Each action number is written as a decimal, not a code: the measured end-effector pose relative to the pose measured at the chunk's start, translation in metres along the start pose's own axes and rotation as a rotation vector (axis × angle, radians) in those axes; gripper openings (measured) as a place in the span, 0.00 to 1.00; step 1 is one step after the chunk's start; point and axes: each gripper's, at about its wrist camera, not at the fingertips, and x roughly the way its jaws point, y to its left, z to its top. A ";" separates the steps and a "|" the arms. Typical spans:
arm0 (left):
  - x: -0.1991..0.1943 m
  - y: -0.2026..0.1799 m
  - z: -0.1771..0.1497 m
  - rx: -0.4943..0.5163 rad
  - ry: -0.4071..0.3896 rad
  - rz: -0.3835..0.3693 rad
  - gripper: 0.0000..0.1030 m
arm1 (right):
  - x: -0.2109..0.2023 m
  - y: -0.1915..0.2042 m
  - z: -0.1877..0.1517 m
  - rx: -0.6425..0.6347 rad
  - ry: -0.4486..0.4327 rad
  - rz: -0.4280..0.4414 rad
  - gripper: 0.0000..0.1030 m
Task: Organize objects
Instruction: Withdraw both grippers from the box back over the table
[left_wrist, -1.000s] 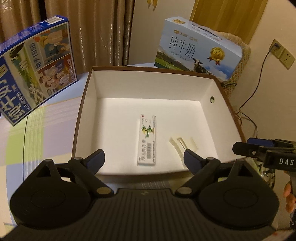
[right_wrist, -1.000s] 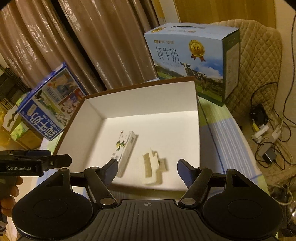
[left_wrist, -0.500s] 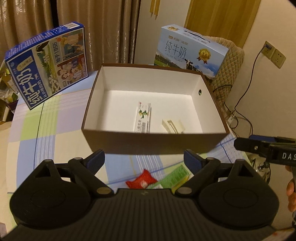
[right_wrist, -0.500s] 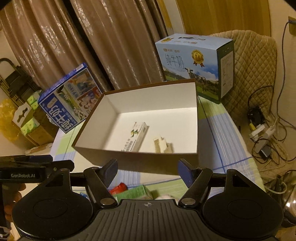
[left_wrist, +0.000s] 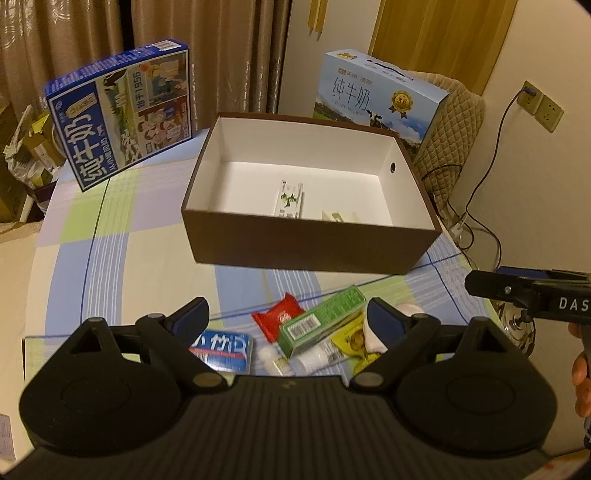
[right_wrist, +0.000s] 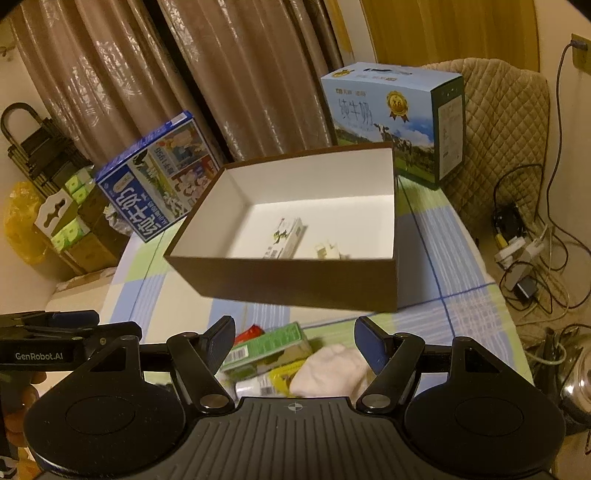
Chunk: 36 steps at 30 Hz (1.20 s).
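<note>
A brown open box (left_wrist: 306, 243) (right_wrist: 291, 280) stands mid-table. Inside lie a slim white carton (left_wrist: 290, 197) (right_wrist: 284, 236) and a small cream piece (left_wrist: 338, 216) (right_wrist: 327, 251). Near the front edge lies a pile: a red packet (left_wrist: 279, 319), a green box (left_wrist: 321, 319) (right_wrist: 266, 349), a blue pack (left_wrist: 221, 349), a small white bottle (left_wrist: 310, 360), a yellow sachet (left_wrist: 351, 341) and a white cloth (right_wrist: 332, 369). My left gripper (left_wrist: 286, 315) is open and empty above the pile. My right gripper (right_wrist: 295, 341) is open and empty above the cloth and green box.
A blue milk carton case (left_wrist: 122, 114) leans at the back left. A pale blue milk case (left_wrist: 376, 98) stands behind the box. A quilted chair (right_wrist: 506, 122) and floor cables (right_wrist: 524, 251) are at the right. The table has a checked cloth (left_wrist: 122, 258).
Both grippers have pulled back and up from over the box. The box now sits farther off, and the pile of small items has come into view below them.
</note>
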 end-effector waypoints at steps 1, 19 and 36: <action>-0.002 0.000 -0.003 -0.003 0.001 -0.001 0.88 | -0.001 0.001 -0.002 -0.002 0.001 0.000 0.67; -0.007 0.002 -0.047 -0.032 0.067 0.036 0.88 | -0.006 0.010 -0.036 -0.043 0.074 0.018 0.67; -0.005 -0.008 -0.069 -0.056 0.110 0.081 0.88 | 0.001 0.003 -0.061 -0.072 0.153 0.034 0.67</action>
